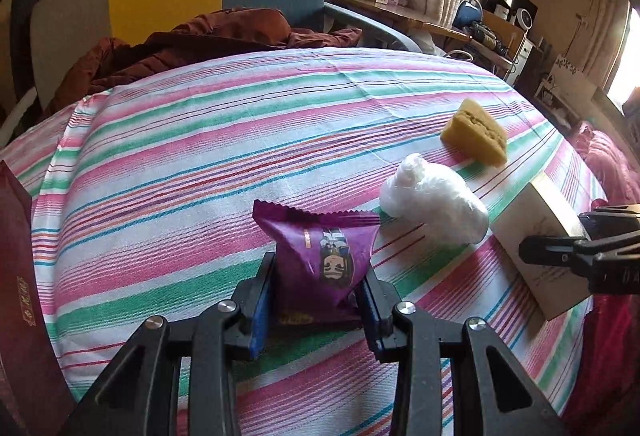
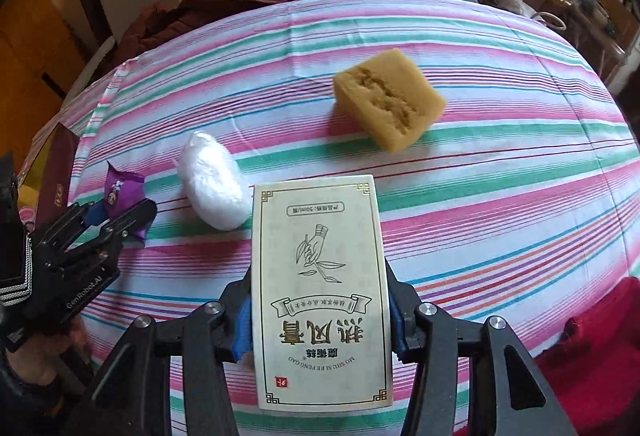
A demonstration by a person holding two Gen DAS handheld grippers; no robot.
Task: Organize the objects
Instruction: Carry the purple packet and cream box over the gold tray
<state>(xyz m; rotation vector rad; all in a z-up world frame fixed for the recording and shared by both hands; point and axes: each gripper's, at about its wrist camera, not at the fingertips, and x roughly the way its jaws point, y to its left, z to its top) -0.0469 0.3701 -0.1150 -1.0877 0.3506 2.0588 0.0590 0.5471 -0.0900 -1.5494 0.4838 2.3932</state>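
Observation:
My left gripper (image 1: 316, 292) is shut on a purple snack packet (image 1: 320, 252), low over the striped cloth (image 1: 180, 155). It shows in the right wrist view too, gripper (image 2: 116, 213) and packet (image 2: 120, 191), at the left. My right gripper (image 2: 320, 312) is shut on a cream box with printed characters (image 2: 320, 284); the box (image 1: 536, 232) and gripper (image 1: 568, 248) appear at the right of the left wrist view. A white crumpled plastic bundle (image 1: 436, 199) (image 2: 212, 187) lies between packet and box. A yellow sponge block (image 1: 476, 131) (image 2: 388, 99) lies beyond.
A dark red box (image 1: 20, 276) (image 2: 56, 179) stands at the table's left edge. A brown jacket (image 1: 180, 43) lies on a chair behind the table. Red fabric (image 2: 592, 348) sits at the right edge. Cluttered shelves (image 1: 492, 23) are at the back right.

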